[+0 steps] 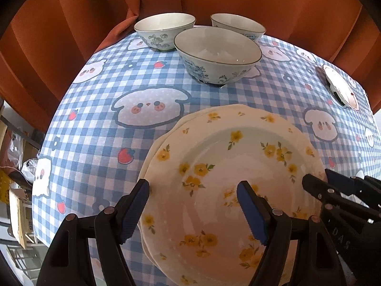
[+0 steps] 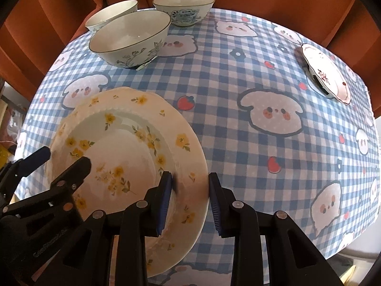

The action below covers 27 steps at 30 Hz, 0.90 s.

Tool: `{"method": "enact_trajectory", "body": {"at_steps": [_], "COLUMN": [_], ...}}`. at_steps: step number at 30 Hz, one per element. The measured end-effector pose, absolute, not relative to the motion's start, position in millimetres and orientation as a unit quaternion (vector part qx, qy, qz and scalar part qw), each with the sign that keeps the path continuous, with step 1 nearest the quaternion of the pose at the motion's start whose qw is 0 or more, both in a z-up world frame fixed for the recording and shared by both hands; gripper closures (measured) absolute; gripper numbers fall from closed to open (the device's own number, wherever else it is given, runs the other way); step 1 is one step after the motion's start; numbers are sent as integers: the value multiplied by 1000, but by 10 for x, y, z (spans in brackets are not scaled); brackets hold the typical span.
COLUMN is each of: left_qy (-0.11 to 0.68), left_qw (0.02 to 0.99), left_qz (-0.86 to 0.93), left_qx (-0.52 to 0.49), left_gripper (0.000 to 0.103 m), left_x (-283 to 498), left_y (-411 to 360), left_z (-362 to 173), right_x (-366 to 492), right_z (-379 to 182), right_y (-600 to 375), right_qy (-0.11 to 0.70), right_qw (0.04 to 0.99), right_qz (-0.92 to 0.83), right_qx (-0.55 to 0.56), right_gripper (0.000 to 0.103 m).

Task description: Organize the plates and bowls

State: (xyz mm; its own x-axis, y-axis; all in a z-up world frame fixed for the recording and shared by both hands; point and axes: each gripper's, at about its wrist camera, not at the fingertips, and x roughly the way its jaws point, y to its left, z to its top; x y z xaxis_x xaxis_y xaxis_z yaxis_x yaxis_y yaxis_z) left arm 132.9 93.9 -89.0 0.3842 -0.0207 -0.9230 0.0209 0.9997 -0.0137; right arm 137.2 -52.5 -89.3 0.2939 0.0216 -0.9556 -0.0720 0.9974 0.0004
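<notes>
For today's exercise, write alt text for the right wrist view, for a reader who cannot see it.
The right gripper straddles the right rim of a yellow-flowered plate that lies on another plate on a blue checked tablecloth, while the left gripper reaches over its left edge. Three bowls stand at the far side, and a small pink-rimmed dish lies far right.

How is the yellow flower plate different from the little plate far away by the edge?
The yellow flower plate sits close between the grippers; the little plate lies far off near the table's edge. The flower plate looks bigger and rests on another plate; the little plate is alone, with a dark rim line. Both are pale plates.
</notes>
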Motion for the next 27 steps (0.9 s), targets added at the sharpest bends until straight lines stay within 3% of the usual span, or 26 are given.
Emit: {"method": "enact_trajectory", "body": {"at_steps": [16,27], "left_qy": [555,559], "left_qw": [829,828], "left_qz": [-41,-46], "left_qx": [48,26], "left_gripper": [22,19], "left_x": [1277,1254], "left_y": [907,836], "left_z": [-907,-809], "right_x": [1266,1179], "right_z": [-940,-827], "right_y": [-432,-551], "right_qy": [566,570], "right_qw": [824,821], "right_qz": [-30,-10], "right_qx": [-10,17], "right_gripper": [66,62]}}
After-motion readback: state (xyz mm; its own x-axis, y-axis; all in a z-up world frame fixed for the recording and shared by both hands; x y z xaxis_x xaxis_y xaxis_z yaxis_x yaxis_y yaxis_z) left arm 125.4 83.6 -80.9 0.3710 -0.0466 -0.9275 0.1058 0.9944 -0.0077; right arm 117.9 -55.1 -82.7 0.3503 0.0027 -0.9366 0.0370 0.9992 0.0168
